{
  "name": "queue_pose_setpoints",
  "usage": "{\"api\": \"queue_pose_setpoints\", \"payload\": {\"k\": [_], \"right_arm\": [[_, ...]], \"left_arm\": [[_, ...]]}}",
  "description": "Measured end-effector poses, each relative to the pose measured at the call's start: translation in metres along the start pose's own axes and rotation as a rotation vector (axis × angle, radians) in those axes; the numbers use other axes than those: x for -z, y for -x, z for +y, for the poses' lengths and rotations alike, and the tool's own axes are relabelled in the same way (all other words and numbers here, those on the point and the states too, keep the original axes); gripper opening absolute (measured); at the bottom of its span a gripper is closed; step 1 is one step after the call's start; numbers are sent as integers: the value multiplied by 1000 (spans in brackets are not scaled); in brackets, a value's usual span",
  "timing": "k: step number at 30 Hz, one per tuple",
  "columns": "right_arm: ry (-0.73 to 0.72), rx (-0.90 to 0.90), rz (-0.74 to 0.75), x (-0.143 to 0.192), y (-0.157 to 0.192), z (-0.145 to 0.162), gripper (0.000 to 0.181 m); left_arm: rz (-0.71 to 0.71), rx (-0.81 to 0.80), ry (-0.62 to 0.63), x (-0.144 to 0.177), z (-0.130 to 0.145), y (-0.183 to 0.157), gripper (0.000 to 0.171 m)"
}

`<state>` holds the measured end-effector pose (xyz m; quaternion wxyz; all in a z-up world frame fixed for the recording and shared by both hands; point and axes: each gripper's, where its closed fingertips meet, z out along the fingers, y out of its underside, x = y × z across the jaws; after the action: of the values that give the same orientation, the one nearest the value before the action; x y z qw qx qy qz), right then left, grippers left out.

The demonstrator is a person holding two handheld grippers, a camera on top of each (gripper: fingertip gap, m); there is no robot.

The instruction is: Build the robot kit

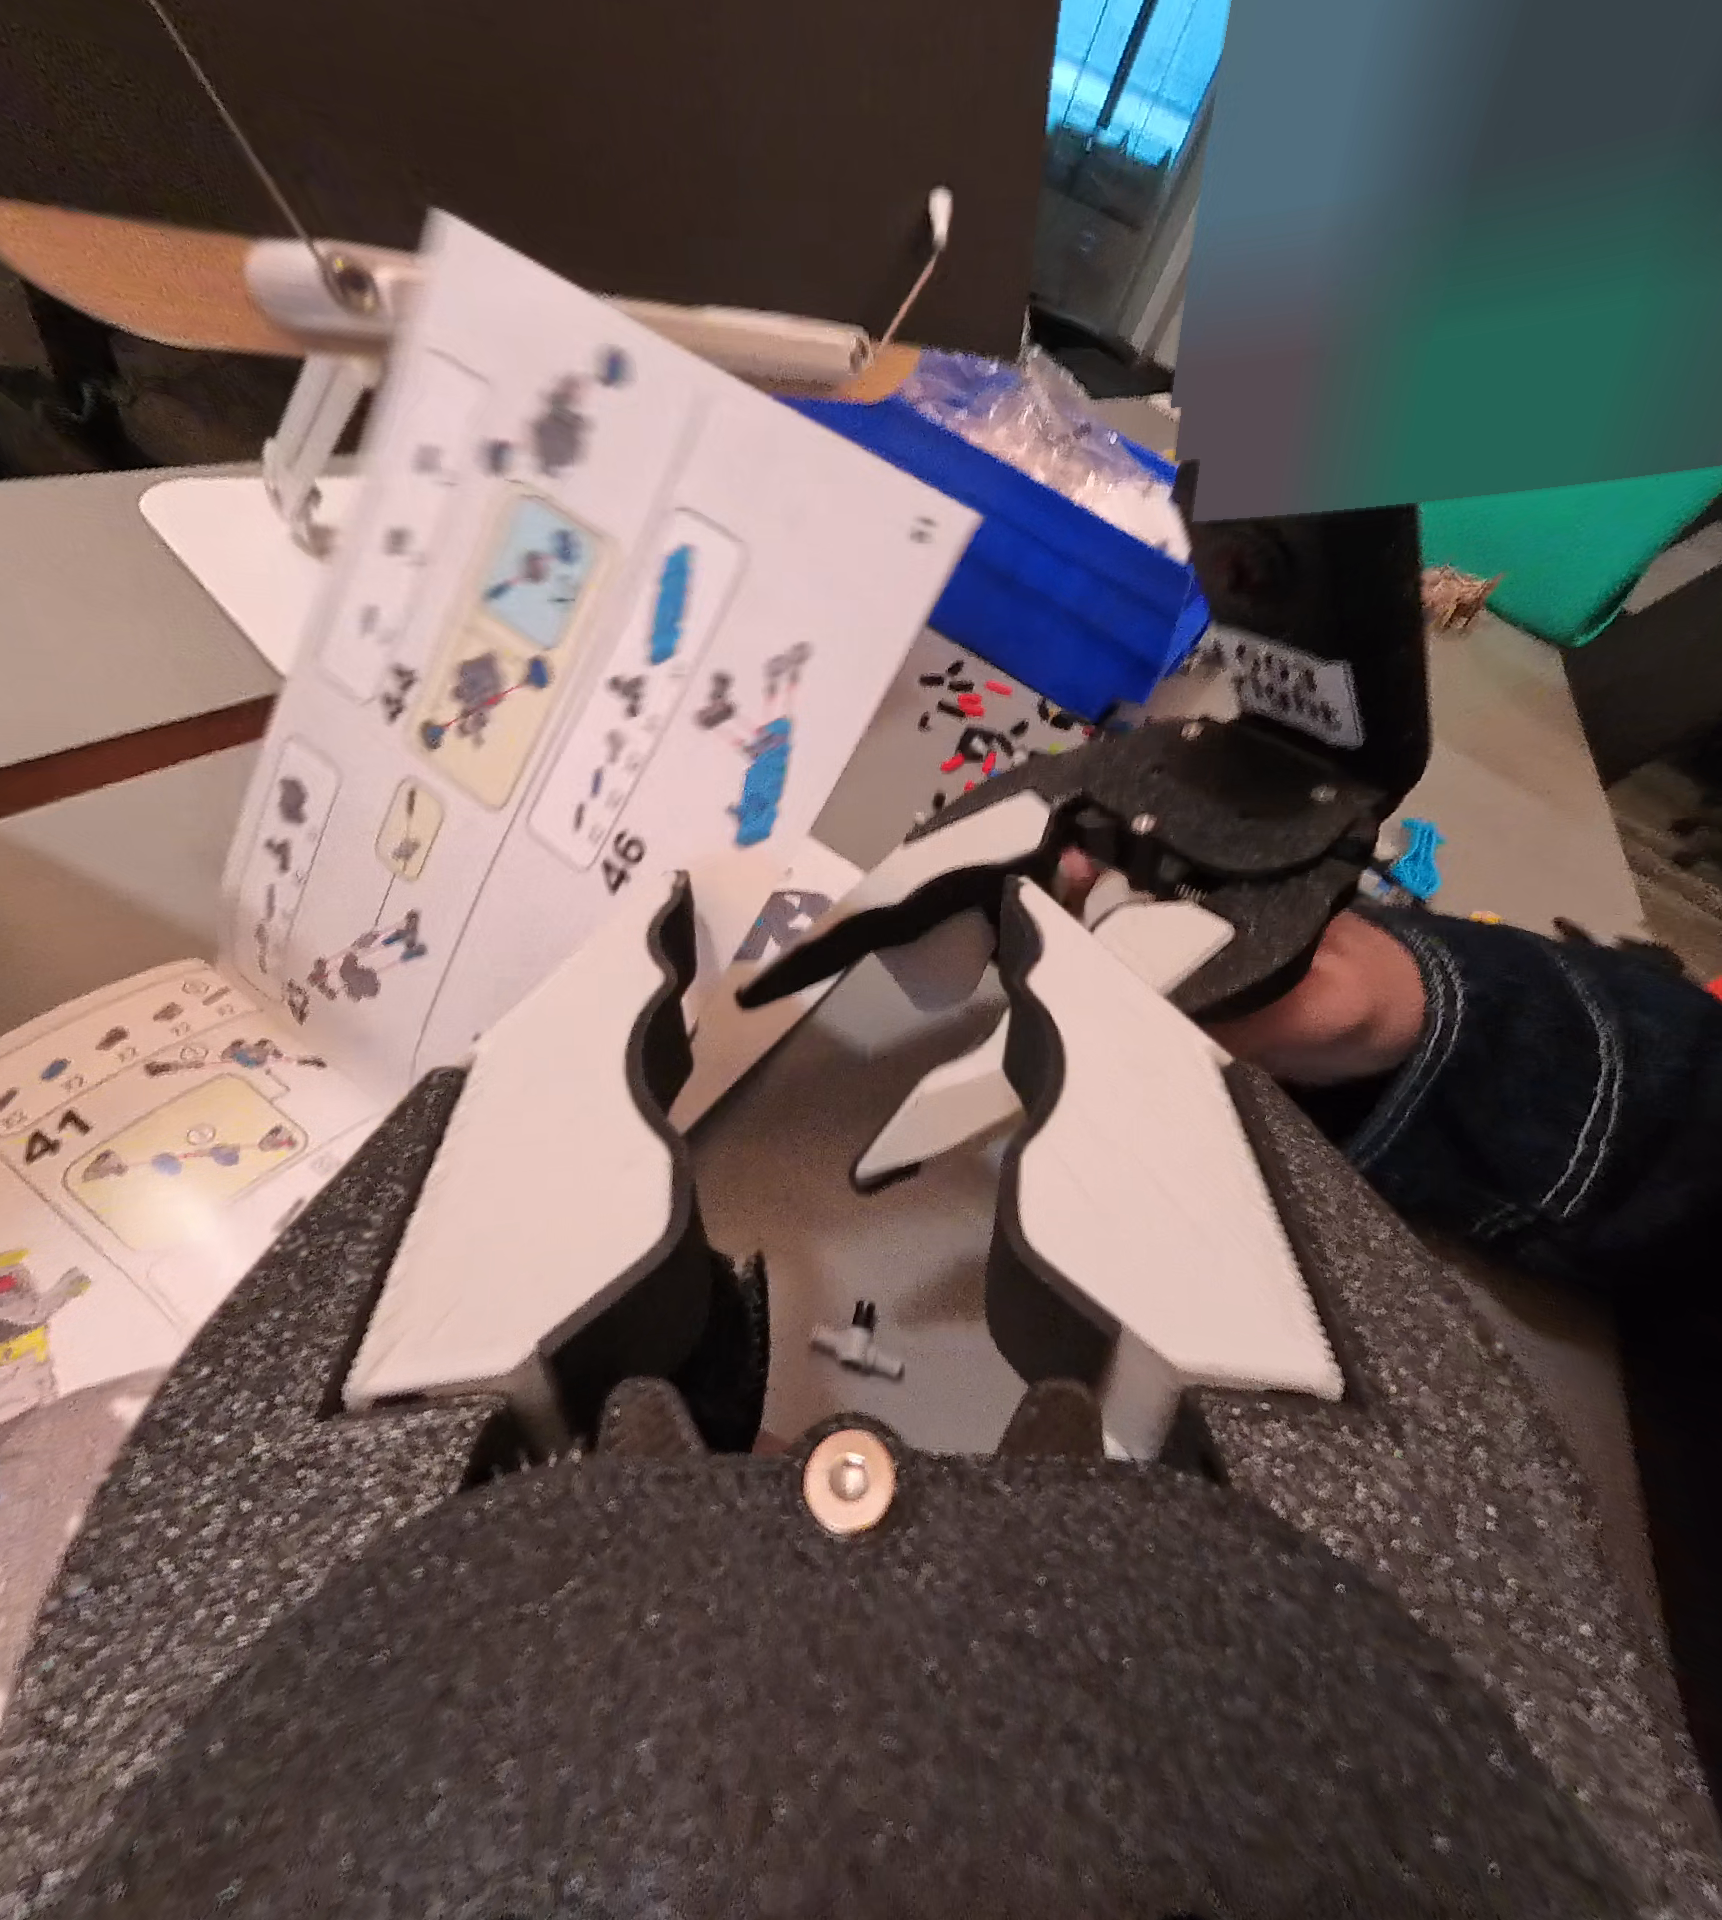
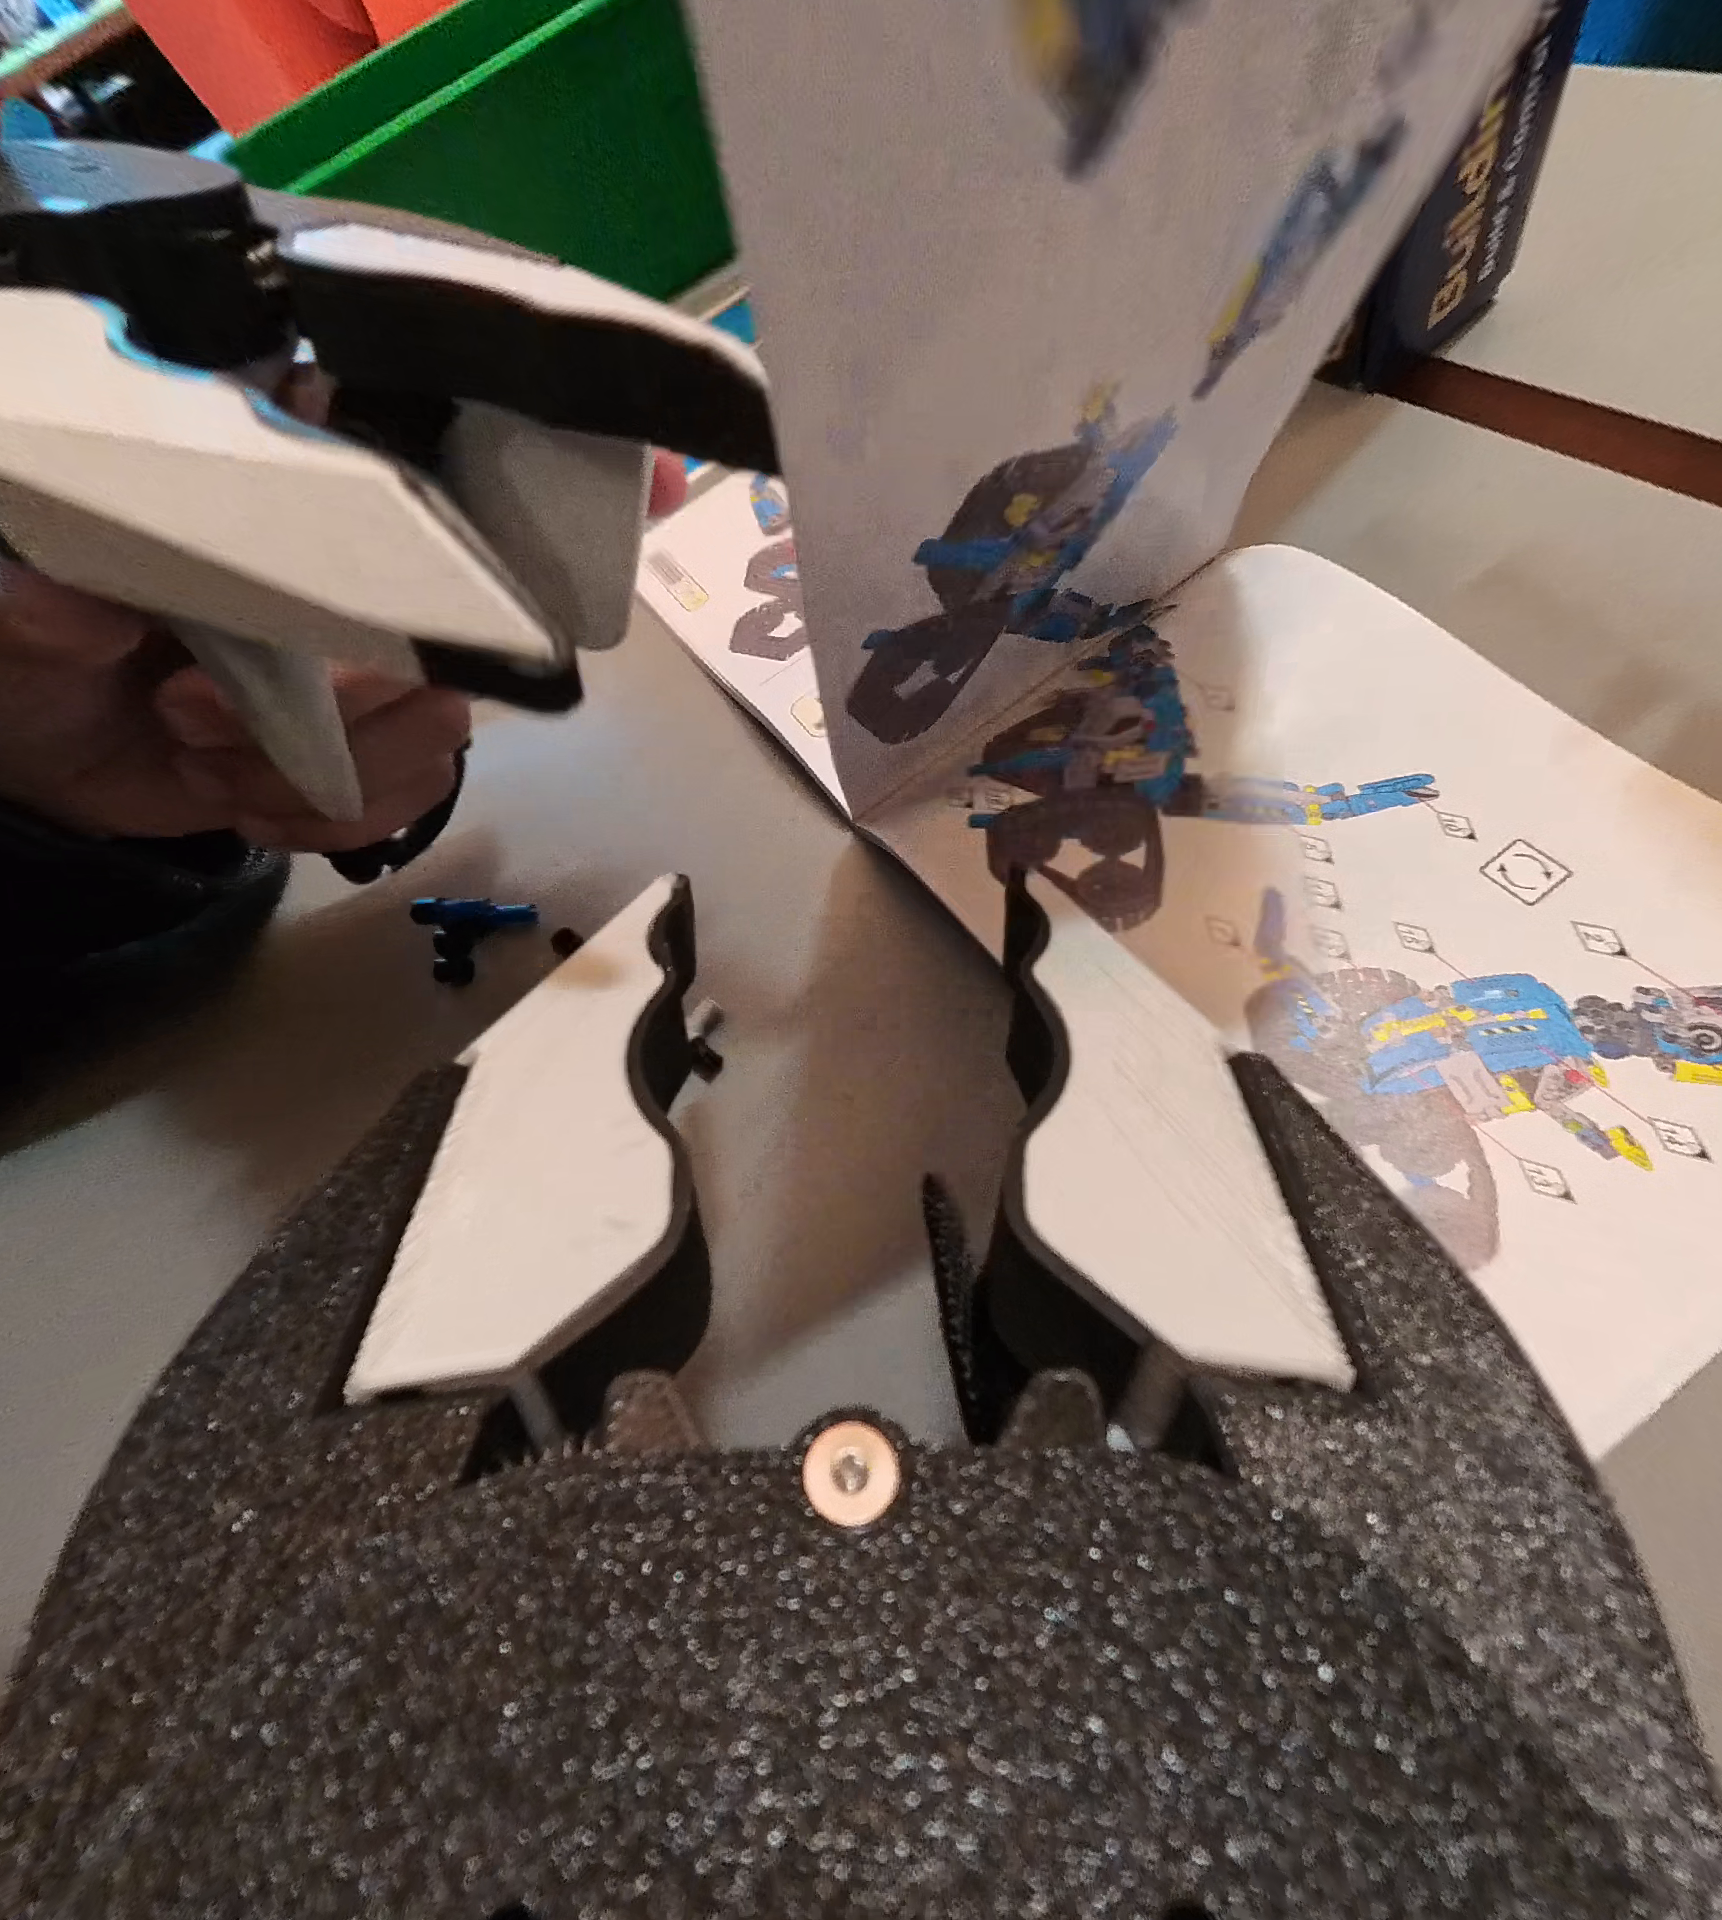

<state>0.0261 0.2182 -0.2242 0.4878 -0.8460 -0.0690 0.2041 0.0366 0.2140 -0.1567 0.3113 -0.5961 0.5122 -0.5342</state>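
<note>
An instruction booklet point(image 1: 109, 1132) lies open on the pale table, with one page point(image 1: 566, 665) standing upright in mid-turn. My left gripper point(image 1: 841, 914) is open and empty, its left fingertip point(image 1: 670, 914) at the lower edge of the raised page. In the right wrist view this gripper point(image 2: 659, 561) comes in from the upper left, one fingertip point(image 2: 743, 426) touching the raised page point(image 2: 992, 364). My right gripper point(image 2: 846, 904) is open and empty, just in front of the booklet's fold point(image 2: 867, 821). It also shows in the left wrist view point(image 1: 805, 1086), held by a hand.
A blue bin point(image 1: 1044, 561) with clear bags stands behind the page, several small black and red parts point(image 1: 971, 727) beside it. A small grey part point(image 1: 857, 1345) lies between my left fingers. A blue part point(image 2: 472, 914), a green bin point(image 2: 524, 135) and a dark box point(image 2: 1470, 229) are nearby. Tip to tip, the grippers are about 6 cm apart.
</note>
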Motion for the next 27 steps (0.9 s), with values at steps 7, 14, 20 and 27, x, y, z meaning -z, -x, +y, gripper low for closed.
{"api": "queue_pose_setpoints", "payload": {"k": [7, 14, 20, 27], "right_arm": [[13, -42, 49, 5, -16, 5, 57], [22, -60, 94, 10, -27, 6, 55], [-25, -92, 393, 50, -88, -3, 67], [-274, -66, 538, 90, -101, -41, 65]], "left_arm": [[-264, -164, 151, 32, 38, 47, 57], [-317, -121, 195, 36, 50, 64, 50], [-358, -159, 155, 42, 40, 69, 47], [-374, -105, 96, 49, 31, 75, 45]]}}
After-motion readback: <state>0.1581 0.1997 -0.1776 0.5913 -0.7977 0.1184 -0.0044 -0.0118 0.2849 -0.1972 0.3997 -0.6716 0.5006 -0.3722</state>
